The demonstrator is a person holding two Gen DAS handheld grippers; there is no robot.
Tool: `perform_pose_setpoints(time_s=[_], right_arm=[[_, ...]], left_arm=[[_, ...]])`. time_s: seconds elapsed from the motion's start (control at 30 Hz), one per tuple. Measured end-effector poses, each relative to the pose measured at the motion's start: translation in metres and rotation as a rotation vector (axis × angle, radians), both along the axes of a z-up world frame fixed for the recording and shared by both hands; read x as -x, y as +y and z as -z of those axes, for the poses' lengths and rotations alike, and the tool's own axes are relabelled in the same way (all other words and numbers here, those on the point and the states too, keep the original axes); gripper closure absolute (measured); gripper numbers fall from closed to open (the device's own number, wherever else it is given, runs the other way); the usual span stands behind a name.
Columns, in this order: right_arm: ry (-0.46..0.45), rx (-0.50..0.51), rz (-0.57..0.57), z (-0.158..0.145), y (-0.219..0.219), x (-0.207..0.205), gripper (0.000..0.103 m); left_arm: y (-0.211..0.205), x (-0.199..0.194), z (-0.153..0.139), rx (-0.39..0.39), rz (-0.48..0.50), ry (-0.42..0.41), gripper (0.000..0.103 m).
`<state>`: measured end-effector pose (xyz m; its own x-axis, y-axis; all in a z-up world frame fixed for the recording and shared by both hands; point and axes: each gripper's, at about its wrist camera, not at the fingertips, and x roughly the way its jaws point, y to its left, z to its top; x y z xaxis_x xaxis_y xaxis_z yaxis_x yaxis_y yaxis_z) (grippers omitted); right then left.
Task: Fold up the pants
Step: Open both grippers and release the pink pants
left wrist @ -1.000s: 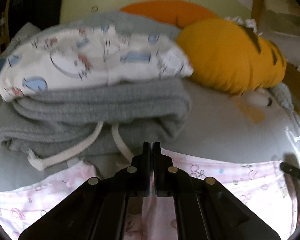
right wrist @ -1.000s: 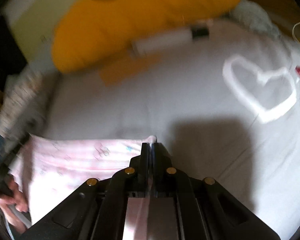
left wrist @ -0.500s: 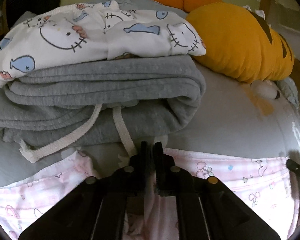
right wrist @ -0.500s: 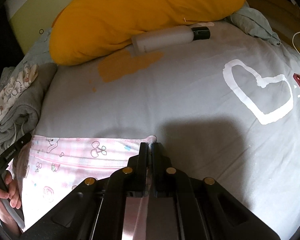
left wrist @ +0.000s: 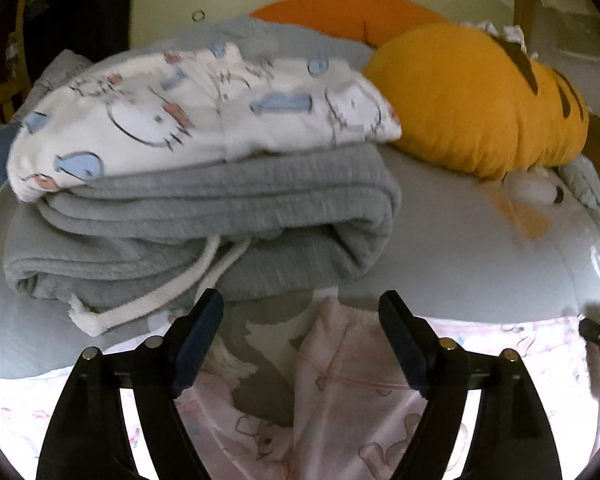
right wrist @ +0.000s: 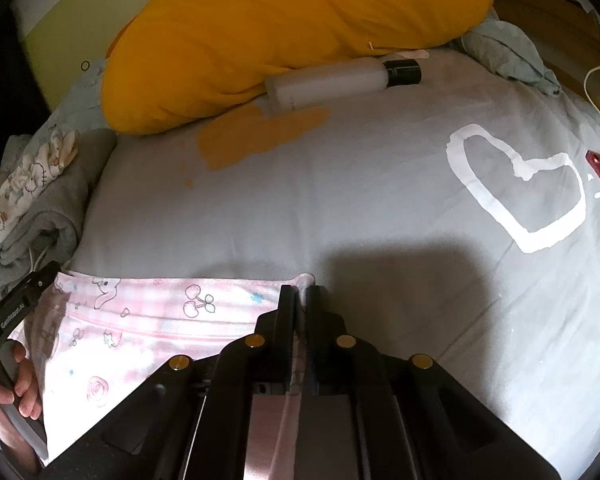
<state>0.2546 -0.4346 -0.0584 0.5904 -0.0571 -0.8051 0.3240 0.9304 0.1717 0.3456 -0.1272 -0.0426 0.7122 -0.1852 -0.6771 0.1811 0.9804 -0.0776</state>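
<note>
**A:** What were the claws doing?

**B:** The left claw (left wrist: 300,322) had just been opening; its jaws stood wide apart, with a bunched ridge of the pink printed cotton pants (left wrist: 352,364) lying loose between them, pressed by neither pad. The right claw (right wrist: 299,300) was together, clamped on a corner of the same pants (right wrist: 148,320).

**A:** And where were the pants?

**B:** Flat on the grey bed sheet (right wrist: 340,200), just in front of the folded grey sweatpants with white drawstring (left wrist: 204,232), which carried a folded white cat-print garment (left wrist: 204,116). The yellow plush cushion (right wrist: 292,32) and a white bottle with a black cap (right wrist: 340,80) lay well beyond the stack's right end.

**A:** How far along did it look?

**B:** Partway, I'd judge. The straight far edge seemed to be a fold already laid, and one side was let go. The right corner was not yet released, the ridge near the left claw wanted smoothing, and the pants were not on the stack.

**A:** Which way did they run?

**B:** Their long axis lay across both views, parallel to the front of the sweatpants stack. Which end was the waist I couldn't tell.
</note>
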Motion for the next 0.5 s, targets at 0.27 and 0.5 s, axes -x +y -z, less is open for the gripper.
perform_pose_setpoints(time_s=[0.27,0.5], right_arm=[[-0.149,0.130,-0.005,-0.028,0.015,0.014,0.038],[-0.308,0.116,0.070,-0.049,0.006,0.033,0.017]], left_arm=[[0.018,0.027,-0.027,0.021,-0.018,-0.196,0.011],[0.029,0.052,-0.051,0.034,-0.044,-0.313,0.010]])
